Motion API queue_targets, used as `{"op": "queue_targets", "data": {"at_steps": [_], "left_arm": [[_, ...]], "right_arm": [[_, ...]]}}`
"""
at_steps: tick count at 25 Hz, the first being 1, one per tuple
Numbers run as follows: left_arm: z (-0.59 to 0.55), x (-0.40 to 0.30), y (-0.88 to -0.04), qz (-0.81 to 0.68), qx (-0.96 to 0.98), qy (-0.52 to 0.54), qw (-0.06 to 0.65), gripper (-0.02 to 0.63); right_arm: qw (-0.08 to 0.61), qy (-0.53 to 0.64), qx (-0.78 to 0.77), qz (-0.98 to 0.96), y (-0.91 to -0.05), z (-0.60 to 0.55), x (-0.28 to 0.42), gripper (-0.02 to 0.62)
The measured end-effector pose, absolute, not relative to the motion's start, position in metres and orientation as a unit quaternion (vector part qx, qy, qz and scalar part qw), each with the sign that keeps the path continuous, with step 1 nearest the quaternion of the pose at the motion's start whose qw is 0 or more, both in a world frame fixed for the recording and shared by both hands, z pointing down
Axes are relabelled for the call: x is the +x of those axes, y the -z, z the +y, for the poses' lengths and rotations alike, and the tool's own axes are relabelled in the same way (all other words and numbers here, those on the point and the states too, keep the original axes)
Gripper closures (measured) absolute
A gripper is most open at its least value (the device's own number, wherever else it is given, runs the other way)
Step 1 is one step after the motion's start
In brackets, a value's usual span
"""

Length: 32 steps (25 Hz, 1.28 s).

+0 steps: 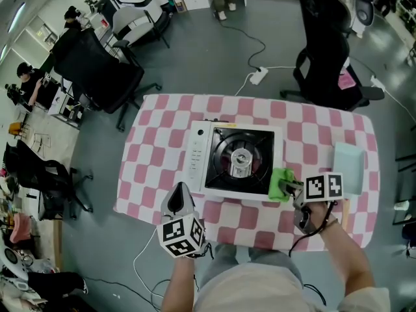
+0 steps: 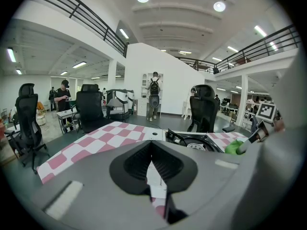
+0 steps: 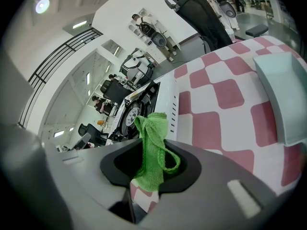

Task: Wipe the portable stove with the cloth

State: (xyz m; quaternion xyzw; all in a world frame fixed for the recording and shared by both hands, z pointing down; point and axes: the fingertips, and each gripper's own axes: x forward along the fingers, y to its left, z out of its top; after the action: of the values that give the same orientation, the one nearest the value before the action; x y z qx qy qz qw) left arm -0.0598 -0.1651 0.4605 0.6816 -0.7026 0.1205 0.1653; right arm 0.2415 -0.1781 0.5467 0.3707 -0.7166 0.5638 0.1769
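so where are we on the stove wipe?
Done: the green cloth is picked up, clamped in the right tongs. In hand: the cloth sits at the near right corner of the portable stove, so wiping looks to be starting there. Left: the rest of the stove top; no wiped area can be told apart. The left tongs are shut and empty.

**Operator and hand-held rig, head view**
Person is wearing a pale top (image 1: pixel 250 288). The left gripper (image 1: pixel 181 188) and right gripper (image 1: pixel 286 188) are showing grey housings with black ribbed jaw pads, each carrying a white cube (image 1: pixel 181 236) of black square markers (a black cable (image 1: pixel 300 240) is trailing from the right one).
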Motion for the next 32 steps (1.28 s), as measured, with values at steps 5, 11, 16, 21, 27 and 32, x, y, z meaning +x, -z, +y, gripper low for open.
{"op": "queue_targets", "data": {"at_steps": [5,11,16,21,27,32], "left_arm": [[-0.166,-0.058,-0.463,-0.700,0.682,-0.124,0.168,0.606],[-0.167,-0.060,-0.465,-0.699,0.683,-0.129,0.170,0.606],[-0.168,-0.061,-0.467,-0.695,0.685,-0.134,0.171,0.606],[-0.170,-0.058,-0.473,-0.692,0.687,-0.136,0.176,0.606],[-0.171,-0.059,-0.477,-0.692,0.686,-0.136,0.180,0.606],[-0.172,-0.063,-0.478,-0.694,0.683,-0.138,0.182,0.606]], "right_arm": [[0.177,-0.559,0.375,-0.718,-0.547,-0.185,0.242,0.494],[0.176,-0.550,0.382,-0.721,-0.546,-0.195,0.245,0.494],[0.175,-0.545,0.389,-0.722,-0.547,-0.202,0.246,0.494],[0.172,-0.544,0.392,-0.722,-0.549,-0.207,0.247,0.494],[0.175,-0.541,0.394,-0.722,-0.550,-0.213,0.249,0.493],[0.176,-0.537,0.396,-0.724,-0.549,-0.221,0.249,0.494]]}}
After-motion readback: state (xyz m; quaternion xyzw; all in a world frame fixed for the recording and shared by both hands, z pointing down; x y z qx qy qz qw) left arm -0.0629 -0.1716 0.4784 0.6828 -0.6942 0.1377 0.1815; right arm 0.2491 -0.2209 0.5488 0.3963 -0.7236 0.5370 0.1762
